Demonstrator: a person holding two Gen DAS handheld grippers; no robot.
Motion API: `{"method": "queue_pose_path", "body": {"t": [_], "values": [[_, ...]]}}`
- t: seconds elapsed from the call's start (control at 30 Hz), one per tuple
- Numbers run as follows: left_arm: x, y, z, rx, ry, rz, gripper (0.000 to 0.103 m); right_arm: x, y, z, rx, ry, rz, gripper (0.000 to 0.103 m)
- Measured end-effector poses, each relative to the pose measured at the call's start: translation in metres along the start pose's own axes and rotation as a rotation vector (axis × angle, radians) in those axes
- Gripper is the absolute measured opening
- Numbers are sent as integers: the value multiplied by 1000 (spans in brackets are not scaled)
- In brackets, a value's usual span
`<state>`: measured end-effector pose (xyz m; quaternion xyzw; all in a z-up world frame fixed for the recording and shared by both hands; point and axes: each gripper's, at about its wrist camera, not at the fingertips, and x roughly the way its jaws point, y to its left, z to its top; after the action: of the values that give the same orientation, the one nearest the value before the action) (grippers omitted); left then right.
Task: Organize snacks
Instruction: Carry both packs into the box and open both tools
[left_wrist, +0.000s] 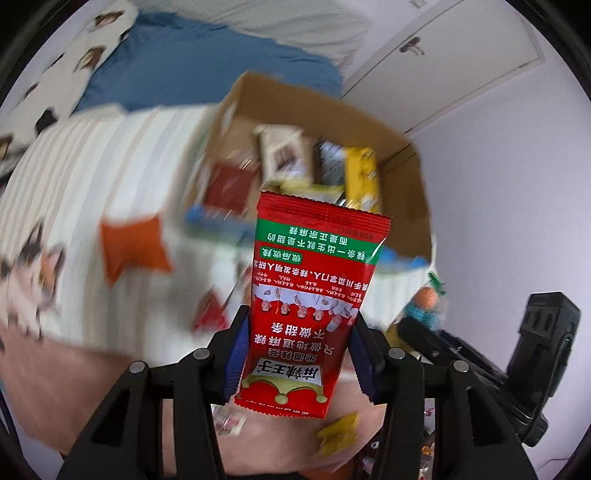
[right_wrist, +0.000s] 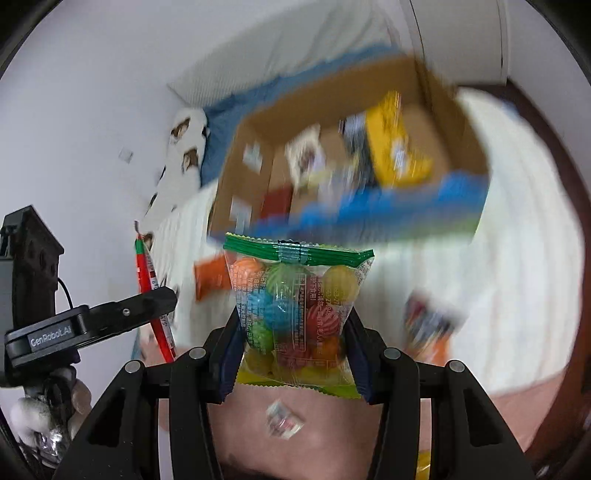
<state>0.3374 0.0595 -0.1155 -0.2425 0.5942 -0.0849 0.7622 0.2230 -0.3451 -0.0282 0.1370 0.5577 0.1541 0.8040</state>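
Observation:
My left gripper (left_wrist: 299, 354) is shut on a red snack packet (left_wrist: 314, 295) with a green band, held up in the air. My right gripper (right_wrist: 293, 350) is shut on a clear bag of coloured candy balls (right_wrist: 295, 306) with a green top seal. An open cardboard box (left_wrist: 406, 184) holding several snack packs lies ahead on the bed; it also shows in the right wrist view (right_wrist: 258, 155). The other gripper shows at the right edge of the left wrist view (left_wrist: 480, 354) and at the left of the right wrist view (right_wrist: 92, 325).
An orange packet (left_wrist: 133, 243) lies on the striped white bedding (left_wrist: 92, 177), also seen in the right wrist view (right_wrist: 210, 277). Small loose snacks lie on the pink sheet: a yellow one (left_wrist: 338, 435), a pale one (right_wrist: 282, 422). A white door (left_wrist: 461, 62) stands behind.

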Motion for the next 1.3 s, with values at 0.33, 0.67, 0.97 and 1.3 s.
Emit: {"method": "queue_pose_path", "body": {"t": [0.33, 0.67, 0.97, 1.3], "values": [[87, -14, 117, -40, 150, 47, 47, 26, -56, 131, -4, 80, -200, 52], [172, 6, 139, -58, 319, 136, 56, 90, -95, 138, 76, 246, -243, 62], [169, 11, 137, -57, 282, 172, 92, 103, -96, 134, 67, 279, -247, 94], [116, -14, 117, 74, 71, 245, 92, 84, -76, 127, 40, 184, -263, 98]]}}
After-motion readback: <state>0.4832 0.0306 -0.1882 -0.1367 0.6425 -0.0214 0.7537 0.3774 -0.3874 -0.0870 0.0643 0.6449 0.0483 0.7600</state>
